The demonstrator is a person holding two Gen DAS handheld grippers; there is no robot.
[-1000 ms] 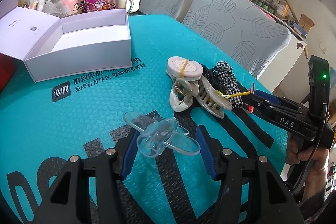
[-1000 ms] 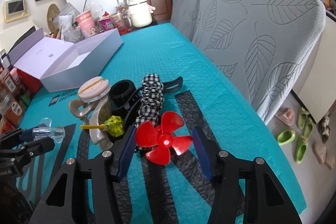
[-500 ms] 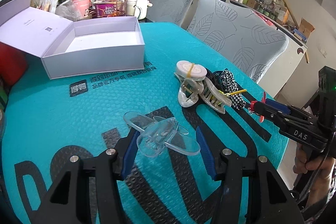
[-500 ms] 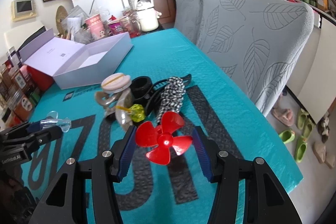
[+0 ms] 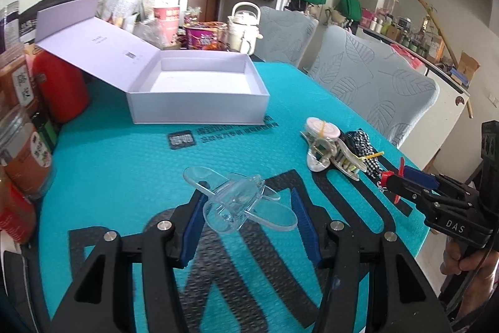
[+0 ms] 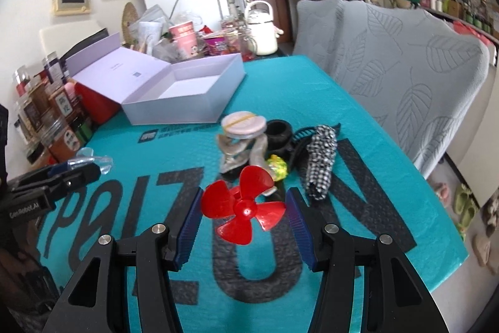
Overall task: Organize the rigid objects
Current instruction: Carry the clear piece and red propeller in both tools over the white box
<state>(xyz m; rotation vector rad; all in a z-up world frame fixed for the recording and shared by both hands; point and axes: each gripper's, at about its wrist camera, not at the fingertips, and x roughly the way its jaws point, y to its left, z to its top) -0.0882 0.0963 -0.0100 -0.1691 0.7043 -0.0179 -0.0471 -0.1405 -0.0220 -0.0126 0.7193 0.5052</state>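
Note:
My left gripper (image 5: 248,208) is shut on a clear plastic propeller (image 5: 240,203) and holds it above the teal table mat. My right gripper (image 6: 243,208) is shut on a red propeller (image 6: 241,203), also clear of the mat. Each gripper shows in the other's view: the right gripper (image 5: 402,181) with the red propeller (image 5: 400,169) at the right, the left gripper (image 6: 82,170) with the clear propeller (image 6: 93,159) at the left. An open lilac box (image 5: 199,106), (image 6: 174,111) stands empty at the far side, its lid folded back to the left.
A pile lies on the mat: a round pink case (image 6: 243,124), a pearly hair claw (image 5: 330,155), a black ring (image 6: 279,130), a checked fabric band (image 6: 321,155) and a yellow-green ball (image 6: 277,167). Jars (image 6: 46,111) line the left edge. Grey covered chairs (image 6: 405,77) stand on the right.
Both grippers have risen and drawn back from the pile, each carrying its propeller. The box and the pile now sit farther off and nearer the middle of both views.

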